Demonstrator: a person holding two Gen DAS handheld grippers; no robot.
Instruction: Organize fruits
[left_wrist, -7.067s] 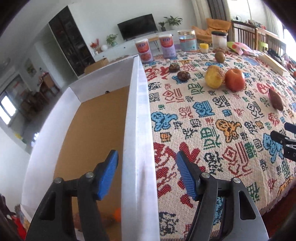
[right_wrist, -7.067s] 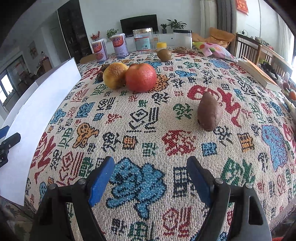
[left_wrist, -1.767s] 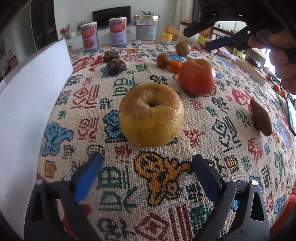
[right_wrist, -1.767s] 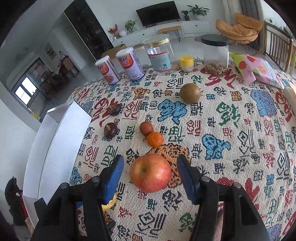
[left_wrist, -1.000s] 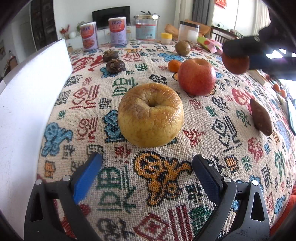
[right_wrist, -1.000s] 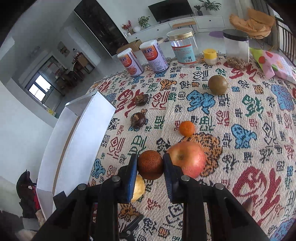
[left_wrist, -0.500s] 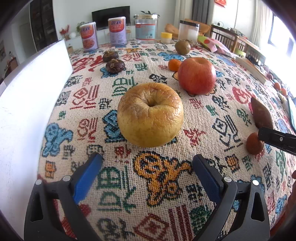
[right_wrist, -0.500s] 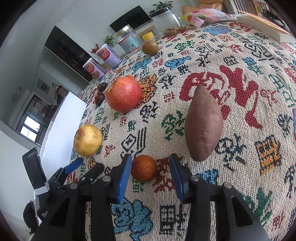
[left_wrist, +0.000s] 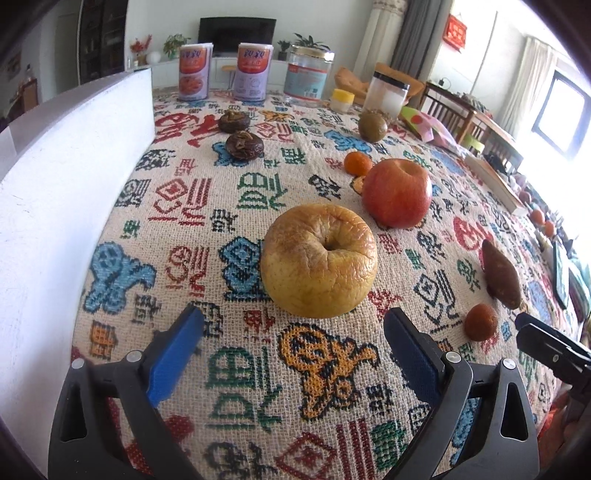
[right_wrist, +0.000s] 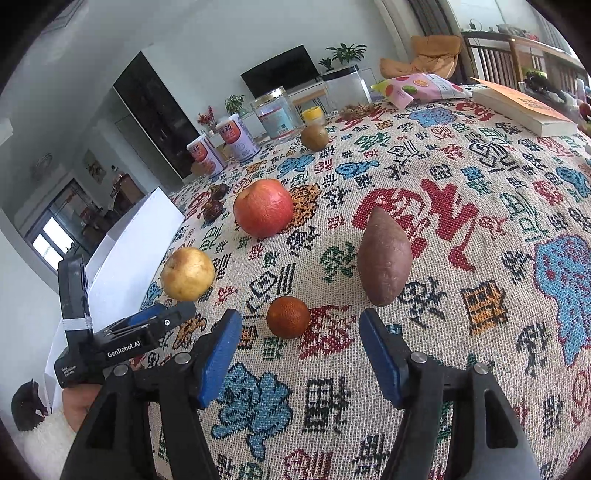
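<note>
A small dark-orange fruit (right_wrist: 287, 316) (left_wrist: 480, 321) rests on the patterned cloth just ahead of my right gripper (right_wrist: 301, 354), whose jaws are opening and stand clear of it. A brown sweet potato (right_wrist: 384, 255) (left_wrist: 501, 274) lies just behind and to the right of that fruit. My left gripper (left_wrist: 291, 350) is open, with a wrinkled yellow apple (left_wrist: 319, 260) (right_wrist: 187, 273) on the cloth a little beyond its fingertips. Behind the yellow apple sit a red apple (left_wrist: 397, 192) (right_wrist: 263, 208) and a small orange (left_wrist: 357, 163).
A white box (left_wrist: 55, 192) (right_wrist: 122, 266) runs along the table's left side. Two dark wrinkled fruits (left_wrist: 244, 146), a green-brown fruit (left_wrist: 373, 126), cans (left_wrist: 194, 72), jars (left_wrist: 308, 79), a snack bag (right_wrist: 421, 88) and a book (right_wrist: 524, 107) stand toward the back and right edges.
My right gripper carried the small dark-orange fruit from above the red apple down to the cloth beside the sweet potato, let it go and spread its jaws. The left gripper barely moved.
</note>
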